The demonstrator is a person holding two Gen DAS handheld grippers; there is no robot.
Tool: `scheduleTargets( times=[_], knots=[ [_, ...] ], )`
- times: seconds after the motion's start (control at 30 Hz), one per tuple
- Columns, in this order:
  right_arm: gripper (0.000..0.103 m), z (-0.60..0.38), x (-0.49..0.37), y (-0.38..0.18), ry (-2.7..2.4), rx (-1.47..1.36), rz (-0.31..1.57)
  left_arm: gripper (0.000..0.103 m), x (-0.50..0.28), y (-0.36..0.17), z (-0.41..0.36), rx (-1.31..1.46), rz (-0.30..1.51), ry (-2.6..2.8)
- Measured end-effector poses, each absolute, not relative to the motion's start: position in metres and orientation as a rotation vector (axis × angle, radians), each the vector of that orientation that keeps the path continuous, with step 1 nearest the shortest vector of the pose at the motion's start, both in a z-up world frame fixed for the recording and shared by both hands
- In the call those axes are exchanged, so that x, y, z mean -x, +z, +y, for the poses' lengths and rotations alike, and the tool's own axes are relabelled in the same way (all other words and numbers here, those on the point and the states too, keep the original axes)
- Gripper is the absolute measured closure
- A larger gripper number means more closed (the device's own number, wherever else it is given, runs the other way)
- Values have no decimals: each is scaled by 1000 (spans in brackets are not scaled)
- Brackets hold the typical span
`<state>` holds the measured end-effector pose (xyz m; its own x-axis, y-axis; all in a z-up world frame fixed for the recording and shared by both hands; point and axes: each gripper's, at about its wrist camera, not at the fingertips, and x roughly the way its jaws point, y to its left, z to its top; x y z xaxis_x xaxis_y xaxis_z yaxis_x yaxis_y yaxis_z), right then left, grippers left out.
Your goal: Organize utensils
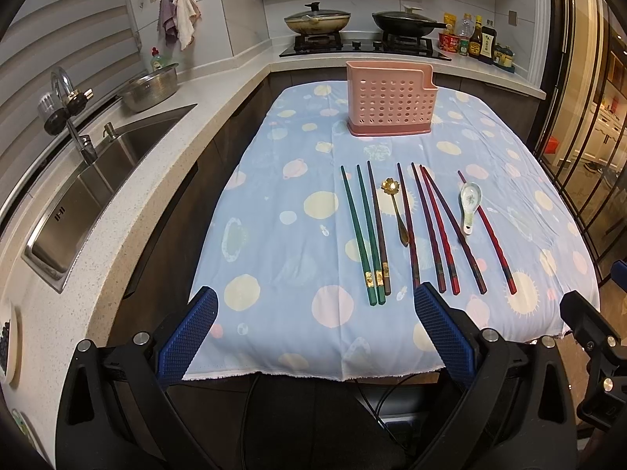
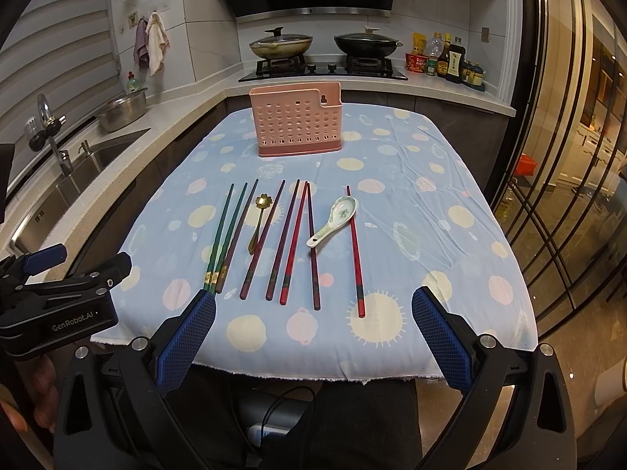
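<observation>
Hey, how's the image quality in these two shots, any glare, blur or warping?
Left wrist view: sharp, strong fisheye bending the counter edge, dark vignette corners. Right wrist view: equally sharp, warm reflections on the glass door, table's tablecloth evenly lit, no blur.

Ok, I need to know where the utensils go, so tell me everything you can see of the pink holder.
The pink holder looks like plastic: a flat box with rows of round holes, a raised right corner with a keyhole slot, and a darker pink base. It stands upright on the tablecloth beyond the chopsticks, touching none. Its inside is hidden.
</observation>
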<state>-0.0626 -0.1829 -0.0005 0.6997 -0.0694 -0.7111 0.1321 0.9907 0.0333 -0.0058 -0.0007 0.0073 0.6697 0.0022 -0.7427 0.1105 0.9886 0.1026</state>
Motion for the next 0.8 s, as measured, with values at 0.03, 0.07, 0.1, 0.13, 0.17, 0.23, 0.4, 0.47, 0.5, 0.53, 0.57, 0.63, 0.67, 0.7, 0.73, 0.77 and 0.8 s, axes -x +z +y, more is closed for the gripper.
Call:
scheduleTargets(
  times=[0.03,0.07,0.1,0.13,0.17,0.23,0.4,0.47,0.5,0.53,0.57,0.63,0.67,0.7,0.73,0.77,0.8],
  knots=[
    [7,-183,62,-1,-112,-85,788,7,5,7,0,-143,835,-61],
    [7,-183,62,-1,-112,-85,788,7,5,7,0,-143,835,-62],
    [7,-183,62,-2,-113,-84,789,7,6,7,-1,-144,835,-61],
    [7,-183,62,-1,-113,-84,789,7,5,7,0,-143,836,-62],
    [7,-183,62,-1,-112,-85,790,7,5,7,0,-143,836,-63],
    [7,-184,62,-2,-112,-85,789,7,10,5,0,-144,835,-64],
    [7,-177,62,4,-109,-83,788,7,10,5,0,-144,836,-64],
    [7,-179,62,2,-110,-83,788,7,10,5,1,-143,836,-65],
    [7,-178,62,2,-110,-83,788,7,10,6,0,-143,836,-65],
    [7,-179,62,2,-111,-83,787,7,9,5,1,-144,836,-64],
    [7,-179,62,2,-110,-83,787,7,10,5,1,-143,837,-64],
    [7,-178,62,3,-110,-83,788,7,9,5,1,-143,836,-64],
    [7,-179,62,2,-110,-83,788,7,9,5,1,-143,836,-64],
    [7,-177,62,4,-110,-84,789,7,9,5,1,-144,836,-64],
    [7,-178,62,3,-110,-84,788,7,10,4,1,-143,836,-65],
    [7,-179,62,2,-110,-83,788,7,10,4,1,-143,836,-64],
    [7,-177,62,4,-111,-83,787,7,10,4,1,-143,836,-64]
  ],
)
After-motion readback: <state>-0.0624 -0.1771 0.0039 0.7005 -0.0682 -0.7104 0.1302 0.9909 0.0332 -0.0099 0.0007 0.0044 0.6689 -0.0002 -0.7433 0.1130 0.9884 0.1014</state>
